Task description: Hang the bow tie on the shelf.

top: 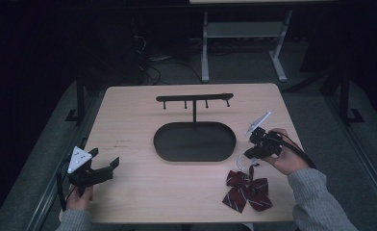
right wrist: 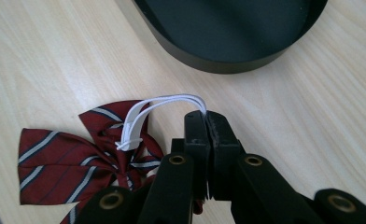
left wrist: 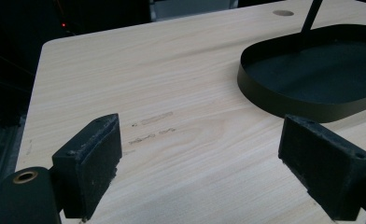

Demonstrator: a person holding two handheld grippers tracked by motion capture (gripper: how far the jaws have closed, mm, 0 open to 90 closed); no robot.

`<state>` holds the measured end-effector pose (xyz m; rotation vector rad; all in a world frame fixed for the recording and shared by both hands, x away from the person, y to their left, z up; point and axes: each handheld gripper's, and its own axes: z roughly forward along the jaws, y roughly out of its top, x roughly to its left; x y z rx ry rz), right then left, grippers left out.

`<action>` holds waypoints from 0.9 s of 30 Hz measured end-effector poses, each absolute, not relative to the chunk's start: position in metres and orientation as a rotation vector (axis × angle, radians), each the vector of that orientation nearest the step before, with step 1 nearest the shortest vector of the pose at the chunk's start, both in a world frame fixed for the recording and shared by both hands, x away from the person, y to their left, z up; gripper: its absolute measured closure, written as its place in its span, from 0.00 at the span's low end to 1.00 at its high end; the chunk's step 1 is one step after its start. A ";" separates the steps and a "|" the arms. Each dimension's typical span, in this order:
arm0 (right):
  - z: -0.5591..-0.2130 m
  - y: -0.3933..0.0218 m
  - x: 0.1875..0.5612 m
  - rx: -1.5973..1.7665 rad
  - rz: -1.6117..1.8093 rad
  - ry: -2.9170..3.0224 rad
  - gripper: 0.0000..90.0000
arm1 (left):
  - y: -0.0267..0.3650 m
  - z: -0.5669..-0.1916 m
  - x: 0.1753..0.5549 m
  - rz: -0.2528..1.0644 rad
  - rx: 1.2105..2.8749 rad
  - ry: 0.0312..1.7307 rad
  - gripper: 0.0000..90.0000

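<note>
The right tongs (right wrist: 204, 116) are clamped on the white elastic loop (right wrist: 169, 101) of the striped bow tie (top: 246, 190), which lies on the worktop (top: 138, 120) just below them. The hook rack (top: 194, 98) is up and left past the black tray (top: 194, 153), so I'd say the right hand does the hanging; the left tongs (top: 105, 166) sit open and empty, well apart.

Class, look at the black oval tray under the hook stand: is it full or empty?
Empty. The black oval tray shows a bare dark floor in the high view; the striped bow tie lies outside it on the wooden table.

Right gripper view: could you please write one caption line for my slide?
The right gripper, jaws shut, pinches the white elastic loop of a striped red bow tie beside a black tray.
</note>
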<state>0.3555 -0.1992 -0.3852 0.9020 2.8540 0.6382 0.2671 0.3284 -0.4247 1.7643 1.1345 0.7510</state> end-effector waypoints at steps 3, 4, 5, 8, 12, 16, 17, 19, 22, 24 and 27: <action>-0.381 -0.198 0.354 0.886 0.643 2.857 0.97 | 0.328 -0.425 0.267 0.749 1.760 1.138 0.14; -0.379 -0.197 0.353 0.881 0.642 2.854 0.97 | 0.328 -0.424 0.267 0.750 1.761 1.137 0.14; -0.376 -0.196 0.352 0.874 0.650 2.856 0.97 | 0.328 -0.424 0.267 0.751 1.761 1.137 0.14; -0.371 -0.195 0.350 0.856 0.638 2.854 0.97 | 0.328 -0.424 0.267 0.754 1.763 1.135 0.14; -0.364 -0.193 0.347 0.831 0.642 2.850 0.97 | 0.328 -0.424 0.267 0.753 1.762 1.135 0.14; -0.351 -0.187 0.344 0.794 0.651 2.836 0.97 | 0.328 -0.424 0.267 0.751 1.758 1.135 0.14; -0.351 -0.187 0.344 0.794 0.651 2.836 0.97 | 0.329 -0.424 0.267 0.752 1.758 1.136 0.14; -0.345 -0.185 0.343 0.779 0.650 2.833 0.97 | 0.328 -0.424 0.268 0.754 1.759 1.132 0.14; -0.343 -0.183 0.343 0.774 0.647 2.833 0.97 | 0.328 -0.424 0.268 0.753 1.759 1.129 0.14; -0.341 -0.182 0.343 0.763 0.643 2.833 0.97 | 0.328 -0.424 0.268 0.754 1.759 1.127 0.14; -0.337 -0.179 0.342 0.747 0.656 2.833 0.97 | 0.329 -0.423 0.268 0.754 1.760 1.124 0.14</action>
